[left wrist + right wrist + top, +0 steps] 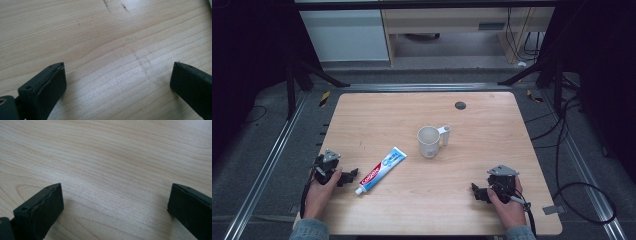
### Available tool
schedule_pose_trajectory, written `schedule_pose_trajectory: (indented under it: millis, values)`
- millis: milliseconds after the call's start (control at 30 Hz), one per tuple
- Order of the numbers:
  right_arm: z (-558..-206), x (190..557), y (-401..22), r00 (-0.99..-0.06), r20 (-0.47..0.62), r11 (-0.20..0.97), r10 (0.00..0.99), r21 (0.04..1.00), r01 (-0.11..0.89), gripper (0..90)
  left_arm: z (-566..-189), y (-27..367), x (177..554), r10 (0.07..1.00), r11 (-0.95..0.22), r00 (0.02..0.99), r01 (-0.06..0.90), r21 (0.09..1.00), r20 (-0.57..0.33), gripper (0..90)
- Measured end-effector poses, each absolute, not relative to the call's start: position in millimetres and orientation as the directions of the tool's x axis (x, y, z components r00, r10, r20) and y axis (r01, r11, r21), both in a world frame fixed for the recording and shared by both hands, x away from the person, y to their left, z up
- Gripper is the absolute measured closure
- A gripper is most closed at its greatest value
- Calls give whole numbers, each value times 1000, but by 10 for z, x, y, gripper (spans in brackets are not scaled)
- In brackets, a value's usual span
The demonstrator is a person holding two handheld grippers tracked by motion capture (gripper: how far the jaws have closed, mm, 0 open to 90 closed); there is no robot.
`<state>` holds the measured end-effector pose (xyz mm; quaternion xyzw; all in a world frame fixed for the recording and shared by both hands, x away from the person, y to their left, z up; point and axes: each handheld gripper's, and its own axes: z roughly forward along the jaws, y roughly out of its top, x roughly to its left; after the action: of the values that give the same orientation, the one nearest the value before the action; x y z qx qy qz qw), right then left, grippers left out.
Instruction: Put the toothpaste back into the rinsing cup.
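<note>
Wooden worktop carries a white cup near the middle and a toothpaste tube just left of it. I see my left gripper and right gripper resting near the front edge, both spread wide, holding nothing.

Bare tabletop lies open between the toothpaste tube and the near right corner; only the cup stands mid-table, with clear wood behind it.
</note>
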<state>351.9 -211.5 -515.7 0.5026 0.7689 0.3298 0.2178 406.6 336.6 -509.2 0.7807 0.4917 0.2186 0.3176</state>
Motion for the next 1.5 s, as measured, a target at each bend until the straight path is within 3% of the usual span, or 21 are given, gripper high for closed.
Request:
schedule_pose_trajectory:
  millis: [167, 500, 667, 933, 1367, 1500]
  values:
    - [-5157, 3519, -2115, -400, -3, 277, 916, 726, 629, 5, -5039, 3333, 4011, 896, -327, 441, 587, 740, 47, 59]
    - [-5157, 3519, -2114, -400, -3, 277, 916, 726, 630, 5, -4744, 3296, 3764, 913, -265, 408, 564, 782, 15, 49]
    - [-5157, 3518, -2114, -398, -2, 275, 917, 725, 631, 5, -4611, 3279, 3698, 891, -168, 429, 613, 772, -147, 40]
    - [-5157, 3522, -2117, -404, -1, 278, 915, 726, 629, 4, -4360, 3071, 3725, 886, -335, 464, 650, 683, -7, 50]
    - [-5158, 3536, -2121, -408, -4, 283, 913, 727, 626, 5, -4160, 2787, 3735, 849, -450, 522, 631, 632, 84, 72]
    - [-5158, 3538, -2120, -407, -4, 282, 913, 727, 626, 5, -4068, 2674, 3793, 836, -462, 544, 632, 623, 68, 74]
